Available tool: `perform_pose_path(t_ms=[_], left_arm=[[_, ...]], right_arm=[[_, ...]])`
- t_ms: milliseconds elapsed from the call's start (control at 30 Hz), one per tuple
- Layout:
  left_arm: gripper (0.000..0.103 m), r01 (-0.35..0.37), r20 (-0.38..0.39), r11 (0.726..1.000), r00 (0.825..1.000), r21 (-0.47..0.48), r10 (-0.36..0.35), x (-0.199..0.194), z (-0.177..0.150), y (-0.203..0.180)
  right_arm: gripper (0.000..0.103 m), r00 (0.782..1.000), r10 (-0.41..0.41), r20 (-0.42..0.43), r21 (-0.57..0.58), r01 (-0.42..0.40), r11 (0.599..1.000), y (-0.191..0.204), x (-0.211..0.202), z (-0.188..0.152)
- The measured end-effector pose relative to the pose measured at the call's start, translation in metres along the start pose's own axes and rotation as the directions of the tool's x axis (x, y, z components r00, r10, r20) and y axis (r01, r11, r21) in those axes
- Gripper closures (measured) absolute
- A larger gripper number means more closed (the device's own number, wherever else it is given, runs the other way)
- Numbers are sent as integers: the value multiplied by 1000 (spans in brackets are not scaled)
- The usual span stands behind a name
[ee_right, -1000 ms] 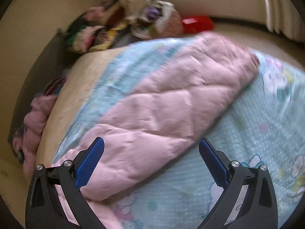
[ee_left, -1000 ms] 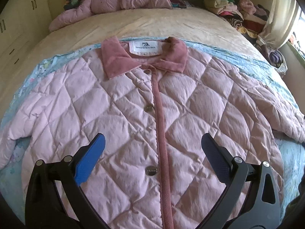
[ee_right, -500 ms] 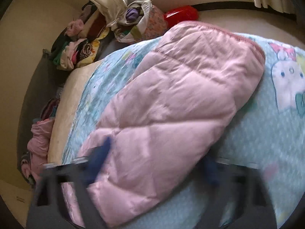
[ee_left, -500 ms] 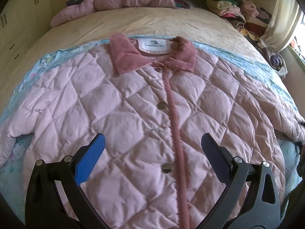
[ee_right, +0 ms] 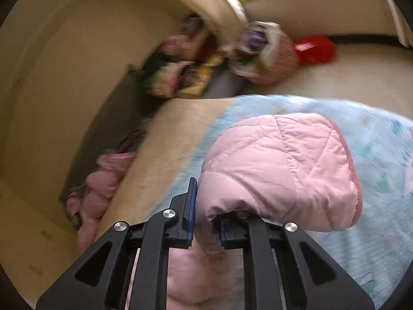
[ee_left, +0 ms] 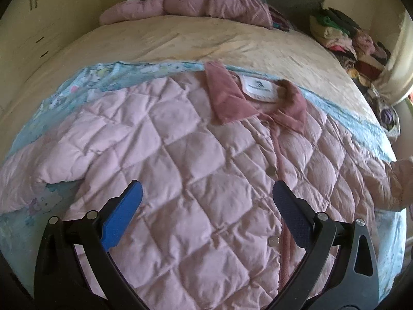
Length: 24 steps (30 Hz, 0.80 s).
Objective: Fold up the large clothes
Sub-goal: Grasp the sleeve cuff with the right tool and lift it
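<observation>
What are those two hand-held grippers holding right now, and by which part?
The right hand-held gripper is shut on the pink quilted jacket's sleeve, pinching it just short of the cuff. The left hand-held gripper is open above the jacket's front, holding nothing.

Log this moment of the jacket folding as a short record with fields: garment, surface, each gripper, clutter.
garment: pink quilted jacket, spread face up, buttoned, collar toward the far side
surface: blue cartoon-print sheet over a beige bed
right gripper: jaws shut on the jacket's sleeve, near the cuff
left gripper: jaws open, empty, over the jacket front
clutter: another pink jacket at the bed's far end; clothes pile beside it
</observation>
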State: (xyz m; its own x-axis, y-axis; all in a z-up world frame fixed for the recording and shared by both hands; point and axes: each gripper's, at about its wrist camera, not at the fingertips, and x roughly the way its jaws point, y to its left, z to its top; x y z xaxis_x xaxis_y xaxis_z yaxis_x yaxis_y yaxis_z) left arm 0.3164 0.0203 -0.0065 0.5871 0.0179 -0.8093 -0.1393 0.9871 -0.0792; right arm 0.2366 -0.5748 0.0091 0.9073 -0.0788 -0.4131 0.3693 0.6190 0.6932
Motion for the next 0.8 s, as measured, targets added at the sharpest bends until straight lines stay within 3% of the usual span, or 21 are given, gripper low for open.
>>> perform_pose_path(t_ms=[167, 267, 533, 800], left_arm=[[8, -15, 5, 999, 1000, -29, 15, -4, 6, 13], [8, 16, 12, 998, 1000, -69, -15, -7, 11, 21], [8, 148, 67, 974, 988, -174, -139, -14, 22, 39], [8, 187, 67, 959, 982, -212, -177, 5, 21, 58]], right_arm=[[90, 992, 128, -11, -129, -128, 983, 70, -12, -8], [90, 981, 187, -41, -200, -192, 961, 111, -16, -19], [90, 965, 226, -135, -373, -260, 891, 193, 1, -78], [90, 934, 230, -272, -469, -338, 816, 245, 33, -168]])
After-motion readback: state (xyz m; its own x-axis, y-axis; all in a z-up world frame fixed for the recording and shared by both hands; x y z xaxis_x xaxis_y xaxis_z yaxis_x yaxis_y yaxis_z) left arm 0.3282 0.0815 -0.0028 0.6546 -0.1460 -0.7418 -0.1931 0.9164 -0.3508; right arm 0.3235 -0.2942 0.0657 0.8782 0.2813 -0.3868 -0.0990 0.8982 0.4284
